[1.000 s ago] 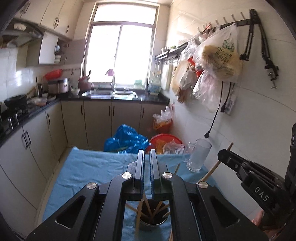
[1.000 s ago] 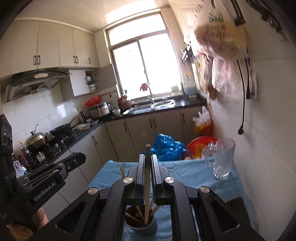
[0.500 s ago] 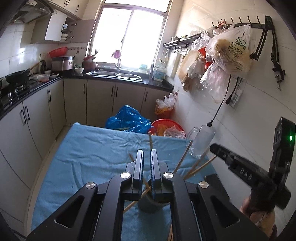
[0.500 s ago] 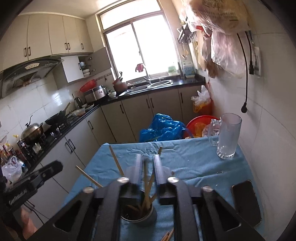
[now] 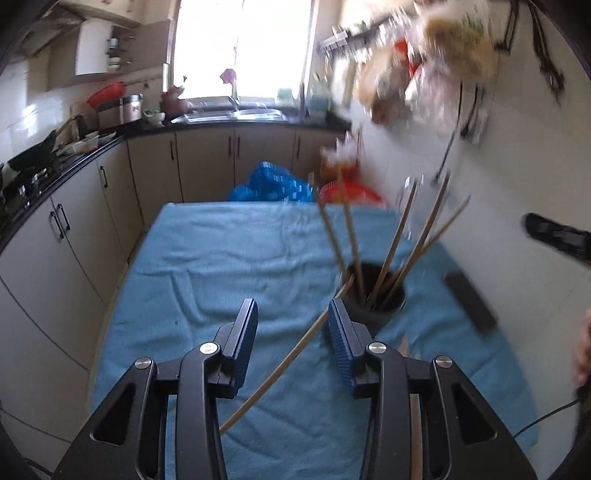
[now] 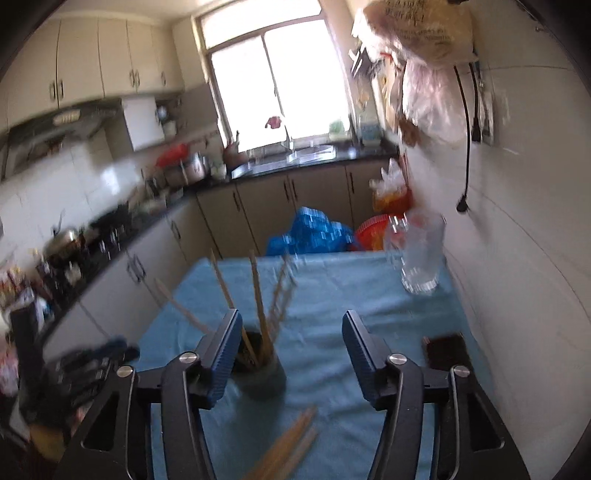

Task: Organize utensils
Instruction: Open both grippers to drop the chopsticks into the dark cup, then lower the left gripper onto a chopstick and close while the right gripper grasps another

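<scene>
No brand or label can be read: the print on the hanging plastic bag (image 6: 421, 33) is blurred, and the marks on the grippers are smeared by motion.

The left gripper (image 5: 293, 317) points down over the blue cloth (image 5: 229, 258). Its jaws are opening, about one third apart. One loose chopstick (image 5: 280, 369) crosses the gap at a slant, from the cup's rim down toward the camera, and the pads do not press on it.

The right gripper (image 6: 290, 330) also tilts down at the table. Its jaws are opening, more than half apart, with nothing between them.

The dark cup (image 6: 264, 369) stands on the cloth just beside the right gripper's left finger, with several chopsticks (image 6: 258, 291) leaning in it. More chopsticks (image 6: 291, 443) lie on the cloth in front of the cup. A glass mug (image 6: 423, 254) stands near the wall.
</scene>
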`<state>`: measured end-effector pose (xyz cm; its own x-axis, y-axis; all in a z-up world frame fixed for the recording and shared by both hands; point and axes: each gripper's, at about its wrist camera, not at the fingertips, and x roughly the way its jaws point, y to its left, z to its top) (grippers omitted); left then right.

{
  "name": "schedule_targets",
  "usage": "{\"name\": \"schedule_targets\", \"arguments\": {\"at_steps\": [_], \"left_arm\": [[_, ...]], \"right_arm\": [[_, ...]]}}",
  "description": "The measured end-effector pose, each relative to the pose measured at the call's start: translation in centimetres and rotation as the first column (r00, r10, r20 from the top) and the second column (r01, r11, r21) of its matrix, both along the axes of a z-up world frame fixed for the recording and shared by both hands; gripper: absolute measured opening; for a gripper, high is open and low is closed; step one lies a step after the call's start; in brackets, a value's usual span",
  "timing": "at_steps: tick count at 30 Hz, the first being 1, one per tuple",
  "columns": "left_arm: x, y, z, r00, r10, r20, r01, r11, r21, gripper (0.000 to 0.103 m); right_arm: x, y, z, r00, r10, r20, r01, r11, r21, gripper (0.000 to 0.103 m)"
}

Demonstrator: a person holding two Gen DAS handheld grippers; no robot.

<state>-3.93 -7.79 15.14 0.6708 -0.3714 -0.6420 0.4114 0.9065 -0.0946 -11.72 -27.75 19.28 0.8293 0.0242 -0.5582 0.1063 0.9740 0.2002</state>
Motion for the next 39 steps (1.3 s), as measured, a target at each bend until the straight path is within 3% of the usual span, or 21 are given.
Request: {"name": "schedule_targets", "arguments": {"at_steps": [6,12,14,17,22,27,32,33,36,37,39], "left_arm": [[1.4,-2.7,-5.2,0.994,-0.1,-0.037,0.105,0.977,0.184,0.041],[3.0,-4.2,-9.1,0.982,-0.119,-0.144,0.154,0.953,0.259,0.04],[3.2,-3.9,-9.5,0.973,-0.097,-0.208,0.146,0.961,0.233,0.014],[3.0,-2.8,-9.3,0.941,-0.105,-0.321,0.15,0.981,0.119,0.006],[1.0,-1.7,-10.2,0.916,-0.081,-0.393,0.127,0.987,0.094,0.006],[-1.3,-1.2,-12.3,0.898,-0.06,-0.436,0.12,0.986,0.112,0.006],[-1.9,-0.9,-13.4,0.891,-0.046,-0.451,0.104,0.989,0.105,0.008],[-1.9,-0.8,-13.3,0.894,-0.045,-0.446,0.101,0.989,0.104,0.01],[-1.6,-0.5,-13.0,0.898,-0.04,-0.439,0.088,0.992,0.088,0.03],[-1.5,-0.6,-12.9,0.899,-0.034,-0.437,0.079,0.993,0.086,0.035],[-0.9,-0.6,-13.0,0.897,-0.018,-0.442,0.058,0.995,0.077,0.036]], "right_arm": [[-3.2,-1.3,-4.8,0.973,0.032,-0.228,-0.04,0.999,-0.028,0.063],[-5.3,-2.7,-10.1,0.936,0.049,-0.349,-0.021,0.996,0.085,0.063],[-5.3,-2.7,-11.8,0.925,0.067,-0.374,-0.019,0.991,0.132,0.063],[-4.6,-2.4,-13.2,0.914,0.104,-0.393,-0.035,0.983,0.181,0.063],[-2.6,-0.1,-15.9,0.888,0.164,-0.43,-0.071,0.972,0.223,0.063],[-0.4,1.8,-18.0,0.873,0.165,-0.46,-0.073,0.975,0.211,0.047],[1.3,2.9,-19.4,0.863,0.103,-0.494,-0.049,0.991,0.122,0.032],[1.5,3.0,-19.5,0.867,0.101,-0.487,-0.046,0.991,0.124,0.032],[1.9,3.3,-19.5,0.87,0.086,-0.485,-0.044,0.994,0.097,0.031],[2.2,3.5,-19.6,0.868,0.075,-0.49,-0.044,0.996,0.075,0.026],[2.4,3.8,-19.6,0.866,0.062,-0.497,-0.054,0.998,0.029,0.021]]}}
